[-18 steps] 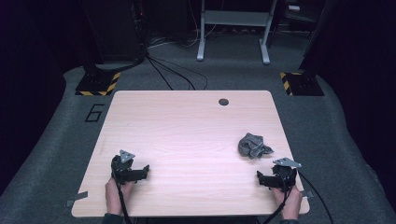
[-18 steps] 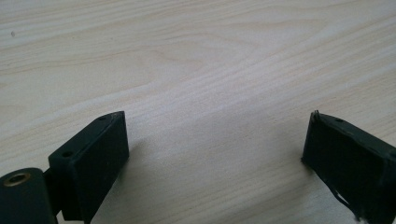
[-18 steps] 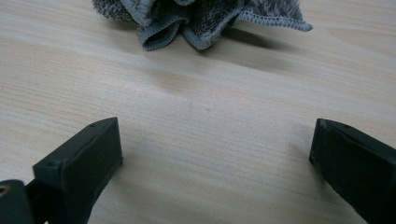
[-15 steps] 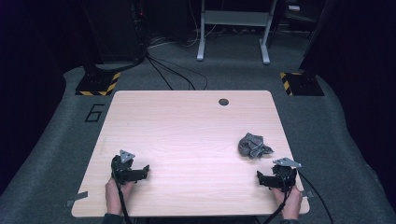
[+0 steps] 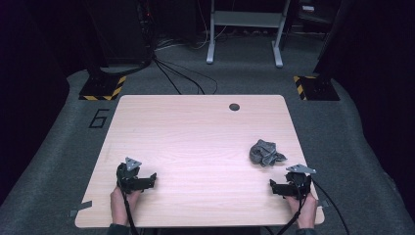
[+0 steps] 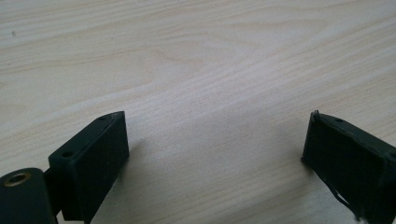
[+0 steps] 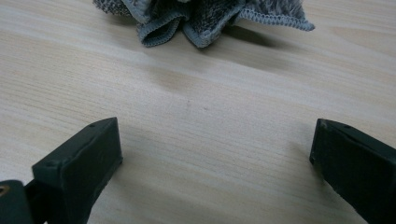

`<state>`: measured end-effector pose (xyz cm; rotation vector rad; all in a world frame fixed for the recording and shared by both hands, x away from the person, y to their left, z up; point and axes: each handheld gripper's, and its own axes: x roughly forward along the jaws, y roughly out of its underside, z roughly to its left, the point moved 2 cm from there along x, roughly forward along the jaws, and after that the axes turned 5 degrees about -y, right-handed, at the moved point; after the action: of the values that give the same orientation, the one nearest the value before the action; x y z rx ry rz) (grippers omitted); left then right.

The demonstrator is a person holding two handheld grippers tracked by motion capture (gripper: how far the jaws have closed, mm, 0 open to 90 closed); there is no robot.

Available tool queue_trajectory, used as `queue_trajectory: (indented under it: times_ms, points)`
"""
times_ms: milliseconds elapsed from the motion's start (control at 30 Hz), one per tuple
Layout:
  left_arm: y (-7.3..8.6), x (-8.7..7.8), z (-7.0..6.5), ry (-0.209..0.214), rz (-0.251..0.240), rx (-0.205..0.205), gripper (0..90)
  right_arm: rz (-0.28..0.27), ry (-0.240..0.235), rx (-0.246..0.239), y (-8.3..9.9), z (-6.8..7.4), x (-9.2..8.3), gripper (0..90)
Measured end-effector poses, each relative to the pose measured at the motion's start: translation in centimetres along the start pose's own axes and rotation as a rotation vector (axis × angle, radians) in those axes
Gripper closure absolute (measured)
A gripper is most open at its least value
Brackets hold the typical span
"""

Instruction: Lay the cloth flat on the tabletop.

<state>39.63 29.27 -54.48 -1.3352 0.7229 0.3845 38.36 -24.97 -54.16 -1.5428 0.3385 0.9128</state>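
High view has the crumpled grey cloth (image 5: 265,152) right of centre, just above the right gripper (image 5: 289,184), both it and the left gripper (image 5: 137,180) spread and empty, so reaching forward to pinch it seems next.

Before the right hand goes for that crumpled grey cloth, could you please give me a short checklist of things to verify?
1. Right hand-held gripper open, nothing between its jaws: ok.
2. Crumpled grey cloth lies just ahead of that gripper, apart from it: ok.
3. Bare table between jaws and cloth, nothing in the way: ok.
4. Left hand-held gripper open, nothing in it, far from the cloth: ok.
5. Cloth edge that offers a grip: hemmed folds face the right gripper: ok.
6. Anything under the cloth: cannot tell.
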Motion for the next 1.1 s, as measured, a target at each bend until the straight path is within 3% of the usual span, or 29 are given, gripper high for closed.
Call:
queue_trajectory:
  times_ms: [200,633,900,1100]
  points:
    - [0.0,0.0,0.1,0.002,0.007,0.011,7.1,-0.022,-0.035,0.019,-0.3,-0.2,-0.3,2.6]
    - [0.0,0.0,0.1,0.001,0.007,0.011,7.1,-0.047,-0.074,-0.022,-4.8,0.0,-1.0,0.0]
    - [0.0,-0.1,0.1,0.002,0.007,0.01,7.2,-0.045,-0.086,-0.042,-7.2,0.3,-0.5,0.0]
    - [0.0,-0.1,0.1,0.001,0.009,0.012,7.2,-0.015,-0.103,-0.029,-8.6,0.5,1.3,0.0]
